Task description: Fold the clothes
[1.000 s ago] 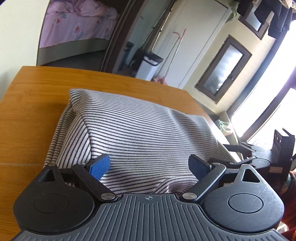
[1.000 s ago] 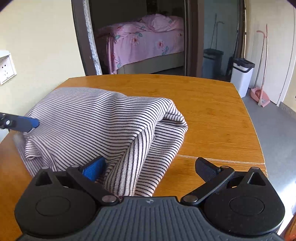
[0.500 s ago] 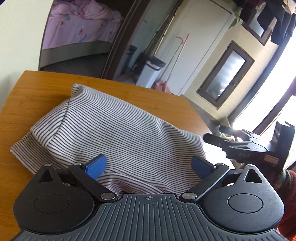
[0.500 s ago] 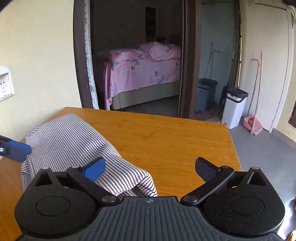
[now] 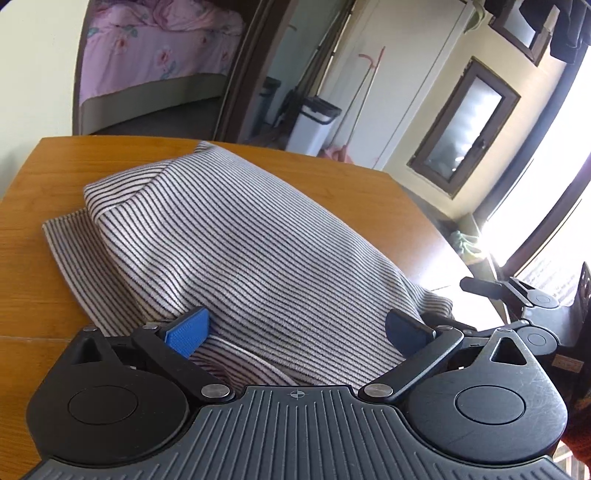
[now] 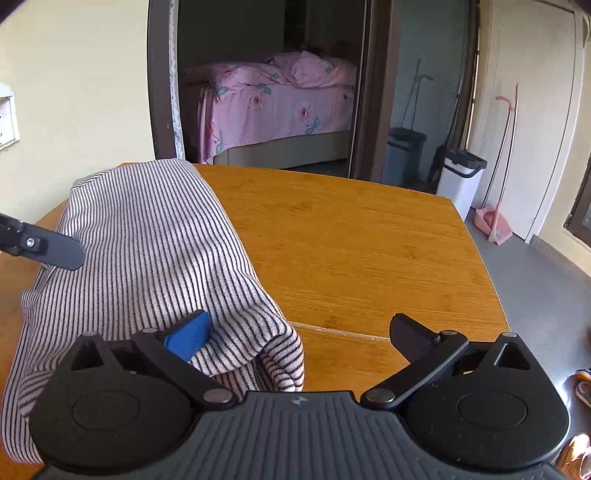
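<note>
Left gripper point(image 5: 295, 328) spread over striped garment point(image 5: 236, 236), right gripper point(image 6: 299, 332) spread, wooden table point(image 6: 362, 240)

This is a lived-in home. Beyond the orange-brown wooden worktop point(image 6: 351, 240), a dark-framed doorway point(image 6: 373, 88) opens onto a bedroom with a bed under a pink floral cover point(image 6: 273, 107). To the right, a white pedal bin with a black lid point(image 6: 460, 177) and a pink dustpan with a long handle point(image 6: 496, 225) stand on the grey floor beside a cream wall, and dark clothes point(image 5: 565, 33) hang near a bright window.
</note>
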A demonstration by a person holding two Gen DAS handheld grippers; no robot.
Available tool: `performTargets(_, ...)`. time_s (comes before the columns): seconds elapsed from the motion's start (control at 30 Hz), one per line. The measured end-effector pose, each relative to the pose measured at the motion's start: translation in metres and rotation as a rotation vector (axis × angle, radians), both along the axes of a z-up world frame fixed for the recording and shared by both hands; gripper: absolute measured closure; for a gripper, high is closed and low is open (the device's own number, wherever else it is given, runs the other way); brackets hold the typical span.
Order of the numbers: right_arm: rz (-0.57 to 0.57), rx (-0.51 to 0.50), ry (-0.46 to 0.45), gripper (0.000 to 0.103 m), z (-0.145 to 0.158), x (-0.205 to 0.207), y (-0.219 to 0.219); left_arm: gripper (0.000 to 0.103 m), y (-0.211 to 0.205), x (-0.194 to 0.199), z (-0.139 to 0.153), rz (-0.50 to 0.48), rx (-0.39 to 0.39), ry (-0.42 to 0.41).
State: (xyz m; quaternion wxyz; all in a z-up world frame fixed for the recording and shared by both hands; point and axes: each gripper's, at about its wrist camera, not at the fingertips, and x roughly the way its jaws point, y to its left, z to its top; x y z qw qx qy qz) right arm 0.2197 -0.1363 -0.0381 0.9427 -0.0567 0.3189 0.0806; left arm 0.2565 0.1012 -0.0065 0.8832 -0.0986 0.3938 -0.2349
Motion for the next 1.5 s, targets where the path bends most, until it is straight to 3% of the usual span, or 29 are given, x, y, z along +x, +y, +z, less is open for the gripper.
performTargets(0.2, -0.016, -0.004, 0.002, 0.0, 0.001, -0.014, 0.013, 0.0, 0.002, 0.007, -0.002, 0.005, 0.001, -0.007)
performTargets(0.27, -0.01, 0.053, 0.053, 0.0, 0.002, -0.01, 0.01, 0.0, 0.004, 0.01, -0.003, 0.012, 0.013, -0.018)
performTargets(0.33, 0.03, 0.176, 0.143, 0.0, -0.001, -0.006, 0.006, 0.0, 0.006, 0.017, -0.003, 0.028, 0.035, -0.033)
performTargets(0.4, 0.095, 0.21, 0.166, 0.0, -0.003, -0.008, 0.013, 0.0, 0.011, 0.024, -0.005, 0.04, 0.043, -0.039)
performTargets(0.53, 0.148, 0.119, 0.101, 0.0, 0.004, -0.016, 0.031, 0.0, 0.027, 0.027, 0.004, 0.069, -0.003, -0.019)
performTargets(0.63, 0.161, 0.075, 0.04, 0.0, 0.015, -0.021, 0.033, 0.0, 0.039, 0.008, 0.017, 0.093, 0.04, -0.059)
performTargets(0.77, 0.18, 0.072, -0.011, 0.0, 0.023, -0.028, 0.036, 0.0, 0.052, -0.031, 0.023, 0.053, 0.072, -0.068)
performTargets(0.83, 0.191, 0.058, -0.02, 0.0, 0.022, -0.031, 0.039, 0.0, 0.048, -0.046, 0.021, 0.006, 0.107, -0.066)
performTargets(1.03, 0.221, -0.024, 0.026, 0.0, 0.006, -0.042, 0.045, 0.0, 0.024, -0.08, 0.002, -0.109, 0.343, -0.119)
performTargets(1.17, 0.266, -0.06, 0.08, 0.0, 0.008, -0.052, 0.04, 0.0, 0.023, -0.083, 0.001, -0.109, 0.354, -0.128)
performTargets(1.3, 0.289, -0.07, 0.076, 0.0, 0.017, -0.067, 0.031, 0.0, 0.026, -0.089, 0.007, -0.105, 0.357, -0.139)
performTargets(1.37, 0.258, -0.023, 0.039, 0.001, 0.028, -0.071, 0.023, 0.0, 0.027, -0.094, 0.016, -0.109, 0.333, -0.155)
performTargets(1.5, 0.282, -0.04, 0.019, 0.017, 0.028, -0.071, 0.028, 0.0, 0.021, -0.103, 0.036, -0.149, 0.245, -0.192)
